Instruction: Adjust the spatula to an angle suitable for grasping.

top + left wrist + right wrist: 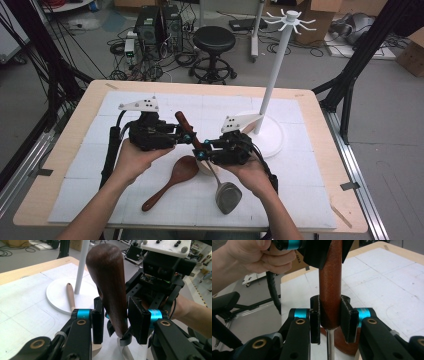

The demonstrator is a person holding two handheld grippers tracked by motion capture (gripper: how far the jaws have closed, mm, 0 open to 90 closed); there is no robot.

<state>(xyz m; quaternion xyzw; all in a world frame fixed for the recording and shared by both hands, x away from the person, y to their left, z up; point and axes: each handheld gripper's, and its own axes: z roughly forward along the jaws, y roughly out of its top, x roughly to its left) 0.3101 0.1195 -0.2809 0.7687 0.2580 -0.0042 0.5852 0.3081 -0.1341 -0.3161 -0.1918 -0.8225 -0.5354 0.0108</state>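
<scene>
over the table's middle, the dark wooden handle of a metal spatula is clamped by left gripper and right gripper; a wooden spoon lies beside.

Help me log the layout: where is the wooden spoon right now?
In the high view the wooden spoon lies flat on the white mat near the table's front edge, just left of the metal ladle and below the left gripper.
</scene>
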